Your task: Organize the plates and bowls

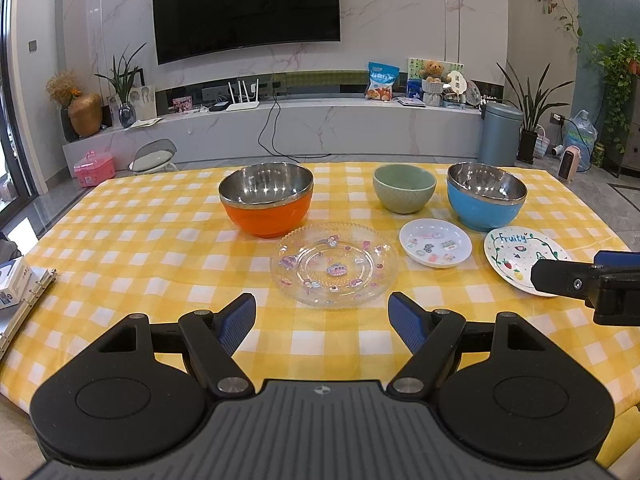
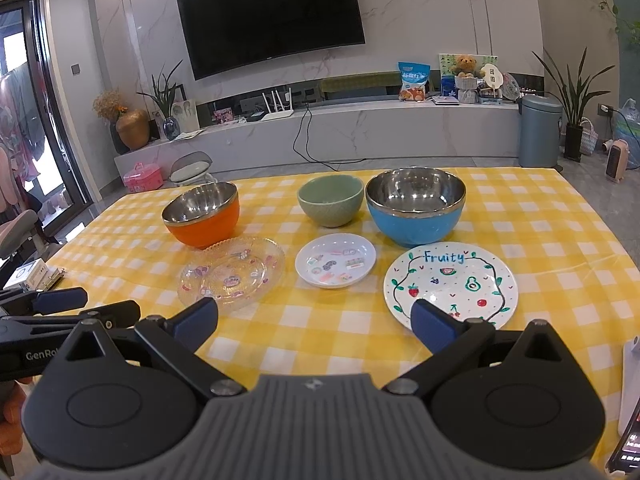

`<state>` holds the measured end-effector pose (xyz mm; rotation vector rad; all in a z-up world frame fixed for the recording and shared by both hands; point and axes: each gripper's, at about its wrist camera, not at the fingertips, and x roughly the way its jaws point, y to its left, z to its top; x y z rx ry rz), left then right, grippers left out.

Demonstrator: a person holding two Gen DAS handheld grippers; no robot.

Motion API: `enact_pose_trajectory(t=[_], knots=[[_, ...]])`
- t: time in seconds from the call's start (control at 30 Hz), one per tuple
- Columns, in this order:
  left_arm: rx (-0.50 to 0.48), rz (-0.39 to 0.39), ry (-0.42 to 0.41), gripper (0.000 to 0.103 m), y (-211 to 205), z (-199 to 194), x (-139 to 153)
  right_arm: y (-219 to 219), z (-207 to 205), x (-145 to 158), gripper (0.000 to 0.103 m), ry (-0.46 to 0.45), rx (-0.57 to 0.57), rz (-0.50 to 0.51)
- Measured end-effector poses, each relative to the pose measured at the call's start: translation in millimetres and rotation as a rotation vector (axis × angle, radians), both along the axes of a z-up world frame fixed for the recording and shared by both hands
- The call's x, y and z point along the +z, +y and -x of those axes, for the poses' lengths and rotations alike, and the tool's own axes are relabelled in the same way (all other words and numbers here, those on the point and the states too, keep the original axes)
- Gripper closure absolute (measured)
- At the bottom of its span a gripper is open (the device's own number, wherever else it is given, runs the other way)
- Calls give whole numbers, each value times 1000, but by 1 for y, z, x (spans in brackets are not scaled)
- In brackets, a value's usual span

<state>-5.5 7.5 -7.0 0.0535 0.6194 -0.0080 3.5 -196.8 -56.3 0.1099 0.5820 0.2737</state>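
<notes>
Yellow checked tablecloth [image 1: 120,240] fills our view below a wall television [image 1: 246,8]. We see the left gripper [image 1: 322,322] spread wide and empty, just short of the clear glass plate [image 1: 334,266]. Our right gripper [image 2: 316,320] also gapes, holding nothing, one finger over the Fruity plate [image 2: 450,282]. Three bowls stand behind.

left claw [image 1: 322,322]: spread wide, empty, level | right claw [image 2: 316,322]: spread wide, empty, level
</notes>
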Motion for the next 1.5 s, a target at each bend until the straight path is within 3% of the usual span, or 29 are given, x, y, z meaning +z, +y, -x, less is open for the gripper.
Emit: enact_pose_trajectory(t=[0.53, 0.87, 0.93, 1.17, 1.23, 1.37, 1.5], knots=[[-2, 22, 12, 14, 2, 2, -3, 4, -4, -3, 3, 25, -2, 11], [17, 59, 64, 19, 13, -31, 18, 16, -33, -12, 4, 78, -32, -22], [3, 62, 66, 19, 16, -39, 24, 24, -39, -13, 13, 77, -34, -3], [-16, 45, 67, 30, 36, -80, 29, 39, -64, -21, 27, 91, -51, -35], [-10, 73, 74, 32, 44, -92, 27, 45, -73, -24, 35, 97, -57, -52], [11, 74, 67, 34, 56, -110, 15, 63, -86, -31, 42, 81, -46, -35], [-3, 166, 84, 35, 70, -117, -3, 74, -97, -41, 48, 95, -13, -73]])
